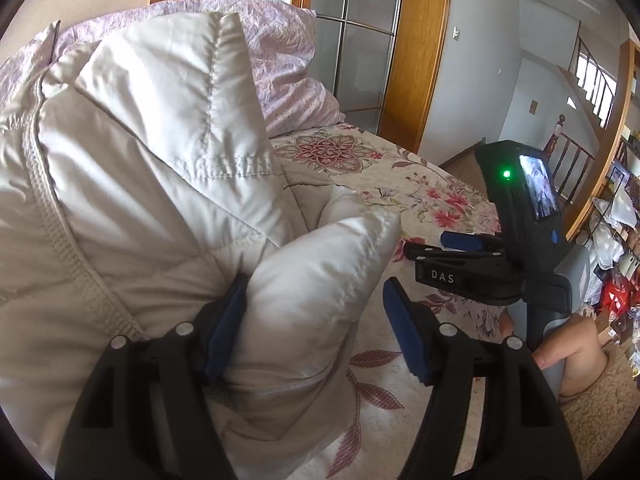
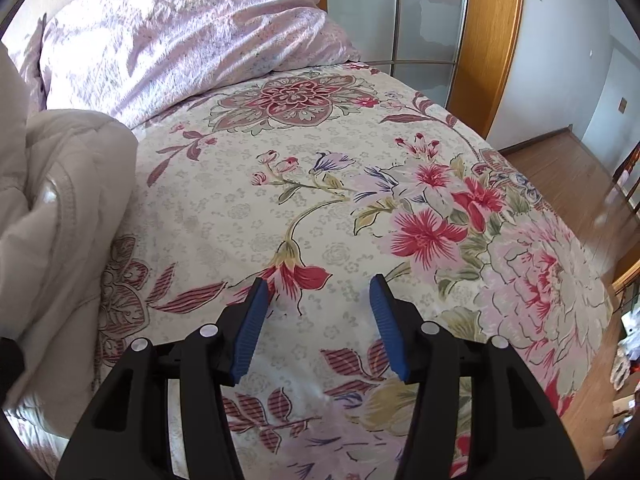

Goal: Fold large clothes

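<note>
Left tool (image 1: 316,320): jaws wide apart, a puffy fold of the cream quilted jacket (image 1: 140,184) lying between them, touching the left pad; right pad clear of fabric, so no grip. Jacket bunched on the bed (image 1: 432,196), filling 9 to 12 o'clock of left wrist view; in right wrist view it sits at 9 o'clock, edge of frame. Right tool (image 2: 316,320): jaws wide apart, nothing between them, hovering over floral bedspread (image 2: 320,200). Lilac pillow (image 2: 180,40) at 11 o'clock, head of bed. Right tool also seen in left view at 3 o'clock, w/ green light on.
</note>
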Action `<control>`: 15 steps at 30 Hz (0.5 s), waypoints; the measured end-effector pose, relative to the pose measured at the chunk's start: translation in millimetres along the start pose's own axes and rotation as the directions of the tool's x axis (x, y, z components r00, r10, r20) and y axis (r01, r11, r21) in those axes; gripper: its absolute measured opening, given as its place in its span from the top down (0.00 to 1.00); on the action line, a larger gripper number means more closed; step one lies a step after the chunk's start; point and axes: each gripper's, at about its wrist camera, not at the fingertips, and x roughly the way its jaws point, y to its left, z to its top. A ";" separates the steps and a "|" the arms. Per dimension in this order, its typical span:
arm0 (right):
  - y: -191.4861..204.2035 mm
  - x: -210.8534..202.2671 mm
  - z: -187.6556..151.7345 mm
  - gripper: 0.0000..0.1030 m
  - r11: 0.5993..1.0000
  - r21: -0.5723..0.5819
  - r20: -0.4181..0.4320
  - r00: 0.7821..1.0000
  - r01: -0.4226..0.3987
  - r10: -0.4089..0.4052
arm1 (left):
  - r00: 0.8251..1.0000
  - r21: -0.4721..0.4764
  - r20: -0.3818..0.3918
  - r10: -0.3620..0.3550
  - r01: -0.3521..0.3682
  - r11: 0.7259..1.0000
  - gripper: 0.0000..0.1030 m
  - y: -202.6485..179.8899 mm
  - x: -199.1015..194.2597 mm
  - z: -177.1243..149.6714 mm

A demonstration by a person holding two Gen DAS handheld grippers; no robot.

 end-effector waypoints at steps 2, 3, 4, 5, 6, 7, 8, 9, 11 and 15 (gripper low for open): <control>-1.7 0.9 0.5 0.43 1.000 0.006 0.001 1.000 0.003 -0.003 | 1.000 0.014 0.009 0.004 -0.004 1.000 0.30 -5.6 -3.7 -2.5; -2.0 1.4 0.8 0.43 1.000 0.006 0.001 1.000 0.005 -0.005 | 1.000 0.022 0.015 0.001 -0.002 1.000 0.29 -8.8 -5.5 -3.8; -2.2 1.7 1.0 0.43 1.000 0.007 0.002 1.000 0.006 -0.006 | 1.000 0.032 0.018 0.003 -0.004 0.999 0.26 -11.9 -5.9 -4.0; -1.9 1.8 1.2 0.43 1.000 0.006 0.002 1.000 0.008 -0.008 | 1.000 0.042 0.023 0.008 -0.009 0.999 0.25 -15.3 -7.2 -5.1; -1.9 1.9 1.3 0.42 1.000 0.005 0.002 1.000 0.009 -0.009 | 1.000 0.050 0.027 0.013 -0.014 0.999 0.25 -17.8 -8.3 -5.6; -1.9 1.9 1.3 0.42 1.000 0.005 0.002 1.000 0.010 -0.010 | 0.999 0.057 0.031 0.013 -0.015 0.998 0.23 -20.3 -9.8 -6.2; -2.1 2.0 1.4 0.42 1.000 0.005 0.002 1.000 0.009 -0.009 | 0.999 0.064 0.036 0.016 -0.018 0.998 0.22 -22.9 -11.6 -6.8; -2.0 1.9 1.4 0.42 1.000 0.006 0.002 1.000 0.009 -0.009 | 0.999 0.071 0.043 0.018 -0.021 0.997 0.22 -25.9 -15.0 -7.6; -1.8 1.8 1.3 0.41 1.000 0.006 0.002 1.000 0.009 -0.009 | 0.998 0.096 0.058 0.020 -0.026 0.995 0.19 -33.7 -19.7 -8.5; -1.9 2.3 1.7 0.41 1.000 0.006 0.002 1.000 0.008 -0.008 | 0.996 0.168 0.090 0.022 -0.037 0.985 0.16 -55.4 -36.2 -11.2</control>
